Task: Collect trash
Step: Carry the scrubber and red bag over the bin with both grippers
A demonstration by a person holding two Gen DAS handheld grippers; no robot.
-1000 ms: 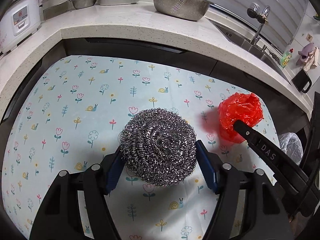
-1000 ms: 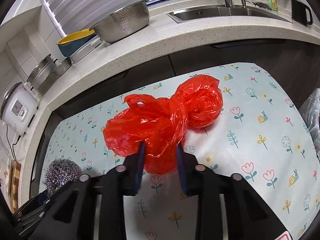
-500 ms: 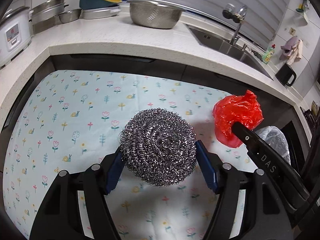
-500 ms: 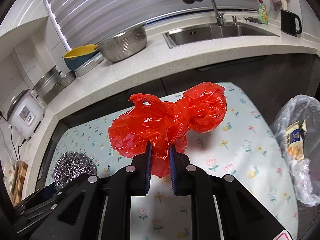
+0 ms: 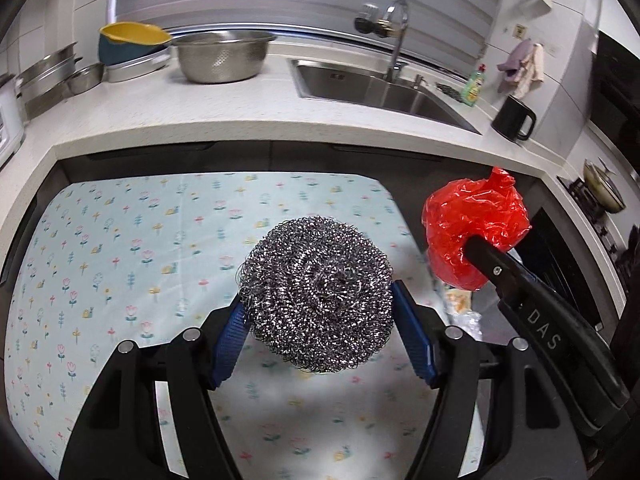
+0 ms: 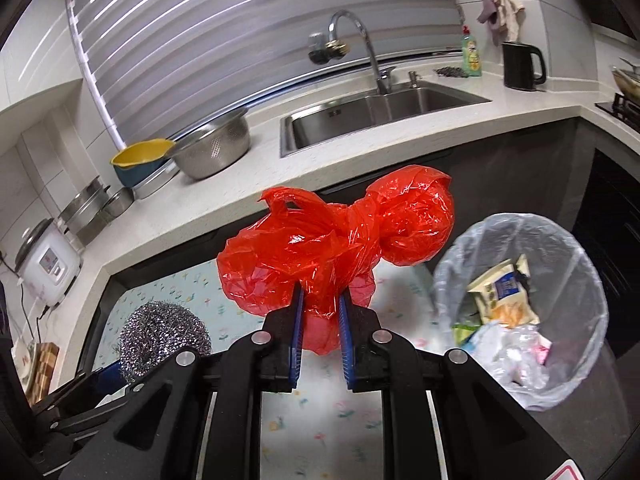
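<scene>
One crumpled red plastic bag [image 6: 336,240] hangs clear above the flower-printed worktop [image 5: 120,248], pinched at its lower folds by the narrowed jaws of the right gripper [image 6: 320,312]. One round steel-wire scouring ball [image 5: 318,294] is likewise lifted, squeezed between the wider-set jaws of the left gripper [image 5: 320,336]. To do this well, I'd carry each piece fully over the mouth of the single clear-lined trash bin [image 6: 452,264], low to the right, before letting go, bag first since it's nearer.
</scene>
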